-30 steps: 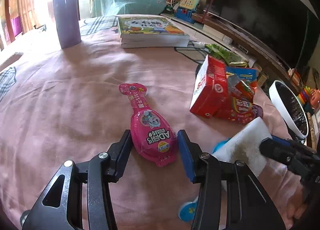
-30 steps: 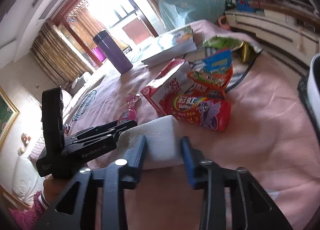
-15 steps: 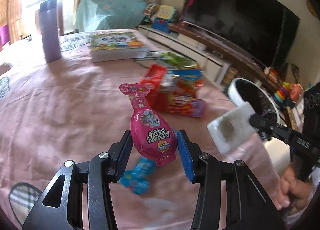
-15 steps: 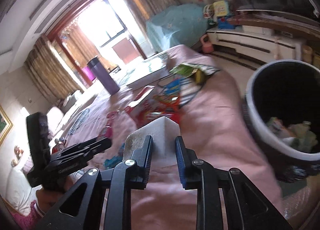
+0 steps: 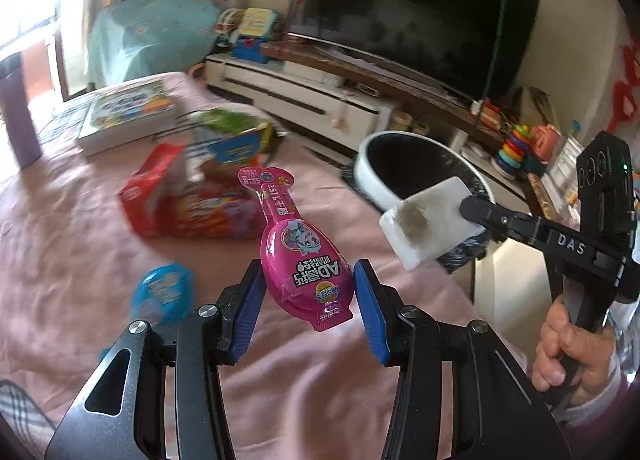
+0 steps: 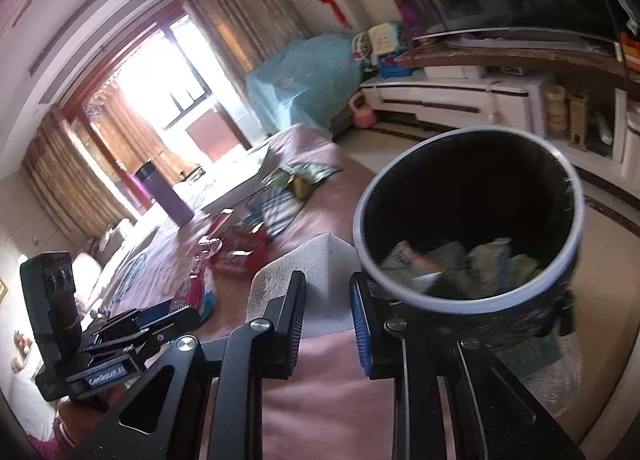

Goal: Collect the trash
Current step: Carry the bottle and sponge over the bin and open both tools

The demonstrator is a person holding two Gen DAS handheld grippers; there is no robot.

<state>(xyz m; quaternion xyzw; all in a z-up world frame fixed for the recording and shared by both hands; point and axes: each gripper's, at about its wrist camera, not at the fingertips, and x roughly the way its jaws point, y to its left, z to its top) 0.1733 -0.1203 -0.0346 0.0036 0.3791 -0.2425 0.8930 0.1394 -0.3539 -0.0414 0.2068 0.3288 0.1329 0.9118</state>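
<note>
My left gripper [image 5: 308,300] is shut on a pink bottle-shaped candy packet [image 5: 300,256] and holds it in the air above the pink bedspread [image 5: 60,244]. My right gripper [image 6: 326,300] is shut on a white foam block with a dirty patch [image 6: 316,272]; the block also shows in the left wrist view [image 5: 428,223], held beside the rim of the black trash bin [image 5: 404,163]. In the right wrist view the bin [image 6: 468,227] stands just right of the block, with several pieces of trash inside.
A red box and snack wrappers [image 5: 192,199] lie on the bed, with a blue wrapper [image 5: 162,292] nearer. A book [image 5: 128,111] and a purple tumbler [image 6: 166,195] sit farther back. A TV [image 5: 412,15] and low cabinet stand behind the bin.
Both grippers have lifted their items off the bed and swung right towards the bin. The foam block has gone from the bed to beside the bin's rim.
</note>
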